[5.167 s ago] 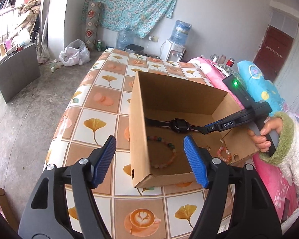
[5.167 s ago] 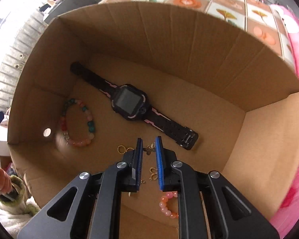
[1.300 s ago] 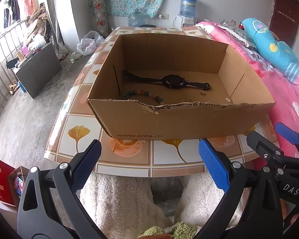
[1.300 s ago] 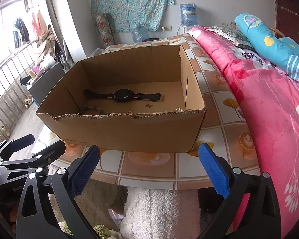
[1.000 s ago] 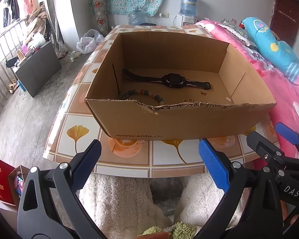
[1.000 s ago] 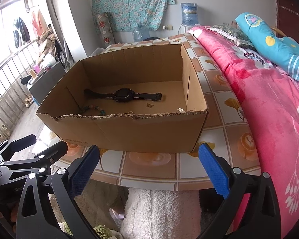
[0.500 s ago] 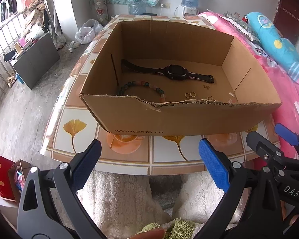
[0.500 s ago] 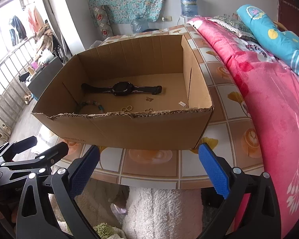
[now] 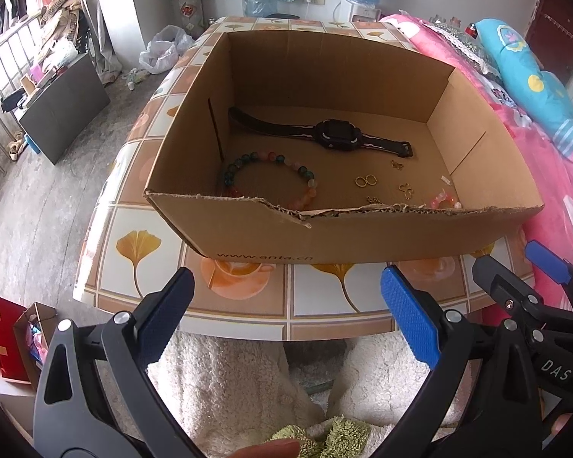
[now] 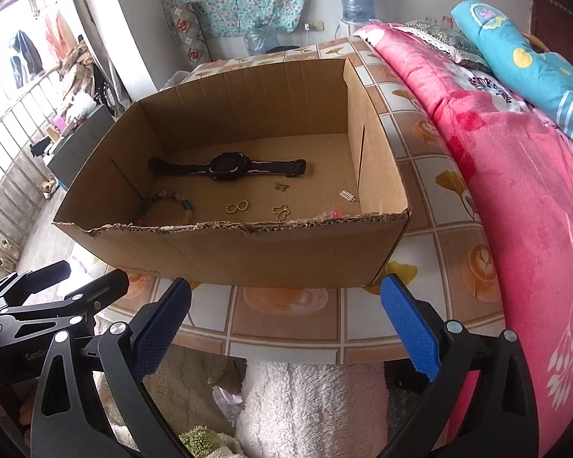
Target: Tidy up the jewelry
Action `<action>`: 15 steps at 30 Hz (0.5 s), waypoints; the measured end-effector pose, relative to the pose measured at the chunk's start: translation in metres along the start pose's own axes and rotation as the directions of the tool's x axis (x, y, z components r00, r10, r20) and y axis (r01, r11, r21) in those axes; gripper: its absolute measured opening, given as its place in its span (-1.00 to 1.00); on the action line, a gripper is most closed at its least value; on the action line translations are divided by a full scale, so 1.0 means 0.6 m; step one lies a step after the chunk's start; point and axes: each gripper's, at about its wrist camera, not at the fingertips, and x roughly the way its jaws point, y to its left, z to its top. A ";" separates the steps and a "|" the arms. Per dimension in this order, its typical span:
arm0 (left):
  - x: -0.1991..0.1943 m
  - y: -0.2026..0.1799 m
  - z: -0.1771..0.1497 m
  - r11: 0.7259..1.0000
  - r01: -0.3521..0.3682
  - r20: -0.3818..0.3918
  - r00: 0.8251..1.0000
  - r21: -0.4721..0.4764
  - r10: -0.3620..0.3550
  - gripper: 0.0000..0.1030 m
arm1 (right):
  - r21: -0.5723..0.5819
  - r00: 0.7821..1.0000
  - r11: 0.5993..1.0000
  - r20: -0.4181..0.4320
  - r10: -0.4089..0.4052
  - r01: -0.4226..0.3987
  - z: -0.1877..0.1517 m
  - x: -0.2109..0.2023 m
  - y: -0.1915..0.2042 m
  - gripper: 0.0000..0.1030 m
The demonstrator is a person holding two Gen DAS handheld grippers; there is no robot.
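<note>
An open cardboard box (image 9: 363,236) (image 10: 267,255) stands on the tiled table. Inside lie a black watch (image 9: 336,139) (image 10: 229,166), a multicolour bead bracelet (image 9: 271,175) (image 10: 164,202), a pair of gold rings (image 9: 366,180) (image 10: 237,206), small gold charms (image 9: 406,192) (image 10: 280,212) and a pink bead bracelet (image 9: 445,201), mostly hidden behind the near wall. My left gripper (image 9: 286,316) is open and empty, below the table's near edge. My right gripper (image 10: 284,324) is open and empty beside it, to the right.
The table (image 9: 141,244) has a gingko and coffee-cup pattern. A pink bed (image 10: 515,191) with a blue pillow (image 10: 523,57) runs along the right. A white fluffy garment (image 9: 248,381) lies below. A grey cabinet (image 9: 65,107) stands on the floor at the left.
Both grippers have pulled back out of the box to the near table edge and risen, looking down more. The right gripper, shut inside the box before, now stands open.
</note>
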 end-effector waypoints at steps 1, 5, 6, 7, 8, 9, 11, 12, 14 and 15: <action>0.000 0.000 0.000 1.000 0.001 -0.001 1.000 0.002 -0.001 0.83 | -0.001 1.000 1.000 -0.001 -0.003 0.003 0.001 0.001 0.000 0.88; 0.004 -0.001 0.003 1.000 -0.001 -0.005 1.000 0.006 0.001 0.83 | 0.005 1.000 1.000 -0.005 -0.002 0.002 0.003 0.004 0.000 0.88; 0.005 -0.001 0.003 1.000 -0.001 -0.007 1.000 0.005 0.001 0.83 | 0.005 1.000 1.000 -0.005 -0.002 0.002 0.003 0.004 0.000 0.88; 0.006 0.000 0.004 1.000 -0.001 -0.009 1.000 0.004 0.001 0.83 | 0.006 1.000 1.000 -0.007 -0.002 0.002 0.004 0.005 0.000 0.88; 0.006 0.000 0.004 1.000 0.000 -0.009 1.000 0.004 0.000 0.83 | 0.008 1.000 1.000 -0.008 -0.001 0.001 0.004 0.006 0.000 0.88; 0.006 0.000 0.005 1.000 0.000 -0.009 1.000 0.004 0.000 0.83 | 0.010 1.000 1.000 -0.009 0.000 0.000 0.005 0.006 0.000 0.88; 0.007 0.000 0.006 1.000 -0.001 -0.007 1.000 0.004 0.001 0.83 | 0.013 1.000 1.000 -0.010 0.001 -0.001 0.005 0.006 0.001 0.88; 0.007 0.001 0.006 1.000 0.000 -0.007 1.000 0.003 0.000 0.83 | 0.014 1.000 1.000 -0.010 0.001 -0.001 0.005 0.007 0.000 0.88; 0.008 0.001 0.007 1.000 0.000 -0.009 1.000 0.002 0.000 0.83 | 0.016 1.000 1.000 -0.011 0.002 -0.001 0.005 0.008 0.001 0.88; 0.008 0.001 0.007 1.000 0.000 -0.009 1.000 0.001 0.000 0.83 | 0.018 1.000 1.000 -0.014 0.004 -0.003 0.005 0.009 0.001 0.88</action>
